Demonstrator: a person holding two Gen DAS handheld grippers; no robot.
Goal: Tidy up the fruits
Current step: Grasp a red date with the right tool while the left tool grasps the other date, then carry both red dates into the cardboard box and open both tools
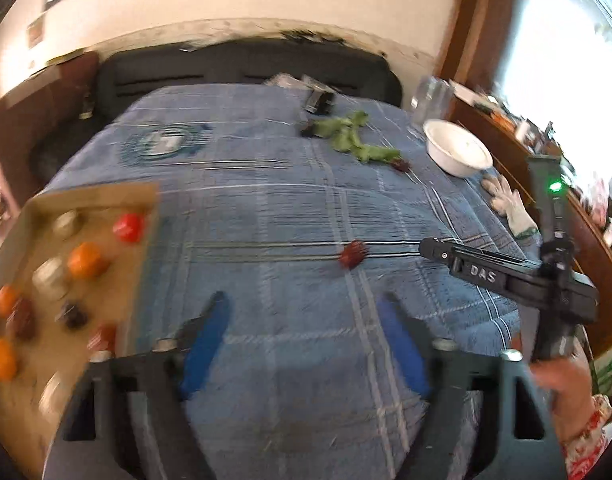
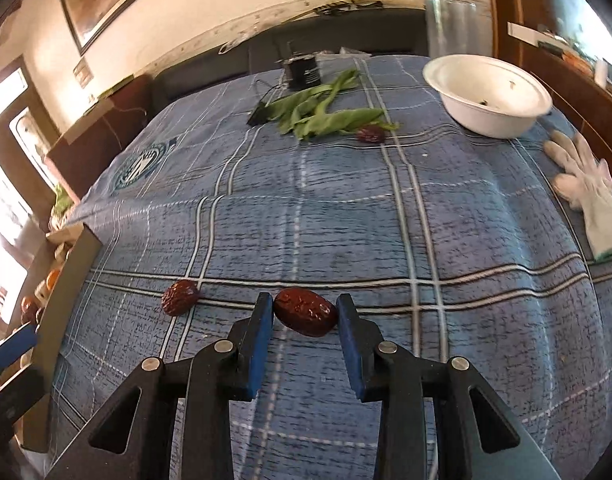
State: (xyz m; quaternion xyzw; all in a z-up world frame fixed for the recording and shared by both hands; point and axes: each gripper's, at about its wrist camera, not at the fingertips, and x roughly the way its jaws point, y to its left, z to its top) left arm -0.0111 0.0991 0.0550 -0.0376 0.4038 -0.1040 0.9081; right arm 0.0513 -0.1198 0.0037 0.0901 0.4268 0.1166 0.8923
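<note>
Right gripper you had clamped on a date over the worktop, likely bound for the tray; your left gripper hung open, empty

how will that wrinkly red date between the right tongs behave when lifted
The date looks small and dried, so probably light. Its wrinkled skin should grip the blue pads well. Being oval, it may roll on the cloth if dropped.
</note>
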